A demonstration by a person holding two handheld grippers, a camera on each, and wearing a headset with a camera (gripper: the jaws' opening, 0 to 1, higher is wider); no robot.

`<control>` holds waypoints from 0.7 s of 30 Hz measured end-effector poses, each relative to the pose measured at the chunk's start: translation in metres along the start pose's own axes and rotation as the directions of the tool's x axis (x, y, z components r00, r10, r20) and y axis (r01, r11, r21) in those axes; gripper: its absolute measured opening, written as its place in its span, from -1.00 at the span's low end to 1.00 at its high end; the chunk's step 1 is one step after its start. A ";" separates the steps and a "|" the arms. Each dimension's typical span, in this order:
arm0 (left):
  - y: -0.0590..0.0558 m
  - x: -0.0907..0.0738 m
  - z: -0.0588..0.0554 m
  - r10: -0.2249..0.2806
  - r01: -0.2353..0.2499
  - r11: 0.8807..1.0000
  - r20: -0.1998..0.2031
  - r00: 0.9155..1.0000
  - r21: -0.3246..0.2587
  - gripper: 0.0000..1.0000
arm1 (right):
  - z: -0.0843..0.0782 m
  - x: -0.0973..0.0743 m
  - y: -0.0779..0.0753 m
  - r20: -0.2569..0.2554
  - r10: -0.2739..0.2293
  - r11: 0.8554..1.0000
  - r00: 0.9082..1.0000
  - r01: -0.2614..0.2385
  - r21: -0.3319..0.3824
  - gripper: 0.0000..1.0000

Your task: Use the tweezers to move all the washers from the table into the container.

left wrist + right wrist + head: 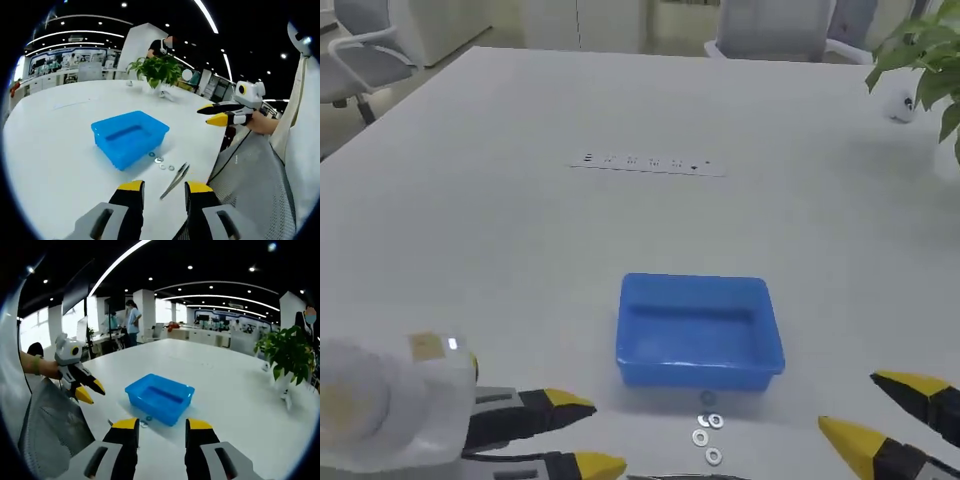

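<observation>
**Washers on tabletop, both hand-held grippers empty**

The washers lie loose on the tabletop, in a short row just in front of the container's near wall. In the left gripper view the washers sit between the container and the tweezers. The tweezers lie flat on the tabletop near its edge, just beside the washers, with no jaw touching them.

The container is a blue rectangular tray, upright; no washers can be seen inside it.

The left hand-held gripper is held low, to the left of the washers. Its jaws stand apart and hold nothing. The right hand-held gripper is to the right of the washers, jaws also spread and empty.

A socket strip is set in the tabletop well beyond the container. A plant stands at the far right.
</observation>
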State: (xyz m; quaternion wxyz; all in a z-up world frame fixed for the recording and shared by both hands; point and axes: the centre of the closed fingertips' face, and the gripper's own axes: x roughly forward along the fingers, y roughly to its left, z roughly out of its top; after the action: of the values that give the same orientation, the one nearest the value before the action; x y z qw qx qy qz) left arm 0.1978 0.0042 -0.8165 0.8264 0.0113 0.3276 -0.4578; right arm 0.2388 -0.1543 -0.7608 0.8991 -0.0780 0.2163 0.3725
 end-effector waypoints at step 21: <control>-0.002 0.052 -0.042 -0.057 0.181 0.937 -0.382 0.922 0.299 -0.83 | -0.033 0.009 0.019 -0.155 0.094 0.994 0.983 -0.100 -0.035 -0.45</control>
State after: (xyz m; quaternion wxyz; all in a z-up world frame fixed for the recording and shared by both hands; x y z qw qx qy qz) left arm 0.1933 -0.0222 -0.8771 0.7072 0.2140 0.3956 -0.5455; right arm 0.2206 -0.1447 -0.7938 0.8587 -0.1150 0.2803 0.4133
